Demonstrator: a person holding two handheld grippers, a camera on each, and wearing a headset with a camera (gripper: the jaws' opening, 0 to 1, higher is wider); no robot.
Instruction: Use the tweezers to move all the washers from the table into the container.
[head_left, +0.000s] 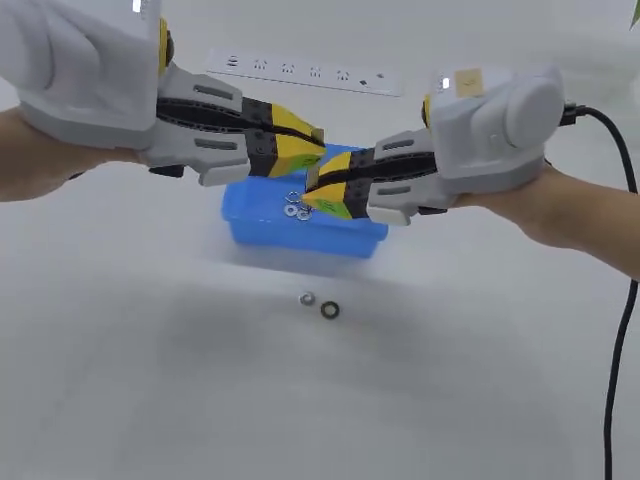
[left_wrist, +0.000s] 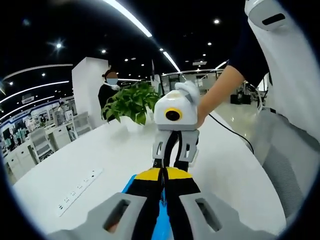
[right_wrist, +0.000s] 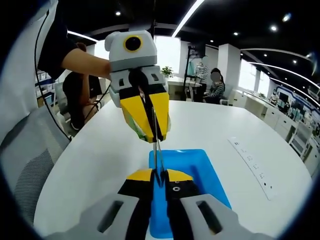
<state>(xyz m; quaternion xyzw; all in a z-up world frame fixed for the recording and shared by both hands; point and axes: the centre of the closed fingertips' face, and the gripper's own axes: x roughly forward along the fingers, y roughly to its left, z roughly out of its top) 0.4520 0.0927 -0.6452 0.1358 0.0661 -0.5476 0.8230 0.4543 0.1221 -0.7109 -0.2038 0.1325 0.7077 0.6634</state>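
Over the blue container (head_left: 250, 228), my two grippers meet tip to tip. The left gripper (head_left: 312, 140) comes in from the left and the right gripper (head_left: 312, 188) from the right. In the right gripper view thin metal tweezers (right_wrist: 156, 150) run from the left gripper's (right_wrist: 154, 137) closed yellow jaws down into the right gripper's (right_wrist: 160, 176) own closed jaws. Both grippers appear shut on them. Several washers (head_left: 297, 208) lie inside the container. Two washers lie on the white table in front of it, a silver washer (head_left: 308, 298) and a dark washer (head_left: 330, 310).
A white power strip (head_left: 305, 72) lies behind the container. A black cable (head_left: 620, 300) runs down the right side. In the left gripper view a potted plant (left_wrist: 132, 102) stands at the table's far end. People sit at nearby tables.
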